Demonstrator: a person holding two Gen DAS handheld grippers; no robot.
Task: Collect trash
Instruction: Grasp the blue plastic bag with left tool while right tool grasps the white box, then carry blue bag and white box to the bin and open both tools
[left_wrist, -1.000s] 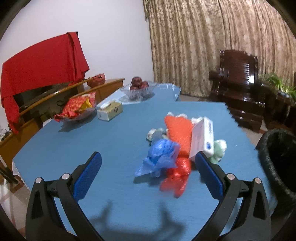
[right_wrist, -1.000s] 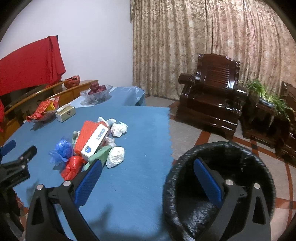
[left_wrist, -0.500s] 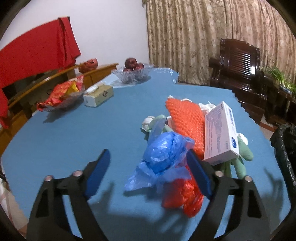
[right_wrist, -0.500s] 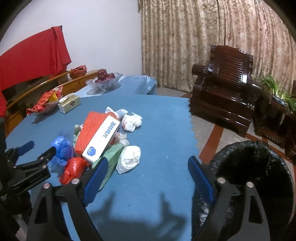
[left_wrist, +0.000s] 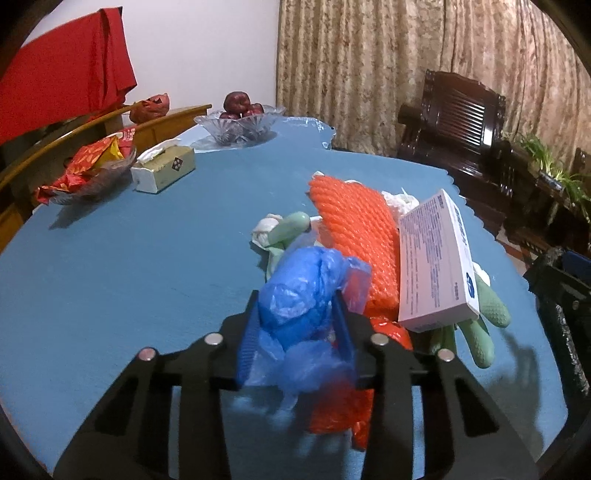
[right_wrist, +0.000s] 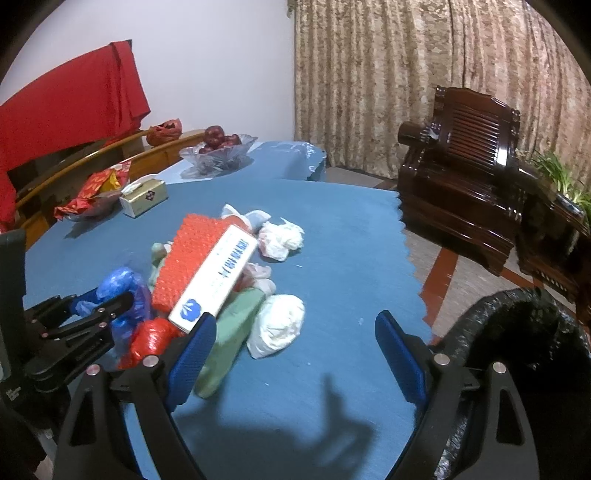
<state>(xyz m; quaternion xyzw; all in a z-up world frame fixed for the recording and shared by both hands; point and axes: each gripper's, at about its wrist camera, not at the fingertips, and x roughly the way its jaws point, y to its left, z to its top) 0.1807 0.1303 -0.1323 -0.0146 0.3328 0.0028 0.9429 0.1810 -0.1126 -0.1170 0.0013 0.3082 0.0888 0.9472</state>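
Observation:
My left gripper (left_wrist: 297, 325) is shut on a crumpled blue plastic bag (left_wrist: 306, 284) at the near end of a trash pile on the blue table (left_wrist: 147, 258). The pile holds an orange foam net (left_wrist: 354, 229), a white box (left_wrist: 436, 262), a red bag (left_wrist: 340, 406), green gloves (left_wrist: 484, 310) and white tissue wads (right_wrist: 279, 326). In the right wrist view the left gripper (right_wrist: 107, 306) grips the blue bag (right_wrist: 122, 284). My right gripper (right_wrist: 295, 350) is open and empty, over the table near the pile. A black-lined bin (right_wrist: 517, 332) stands at the lower right.
A tissue box (left_wrist: 164, 168), a bowl of red snack packets (left_wrist: 88, 166) and a glass fruit bowl (left_wrist: 240, 125) stand at the table's far side. A dark wooden armchair (right_wrist: 465, 184) and a plant (right_wrist: 561, 177) are to the right, beyond the table's edge.
My left gripper moved forward to the pile and closed on the blue bag. My right gripper moved left from over the bin to above the table near the pile, still open.

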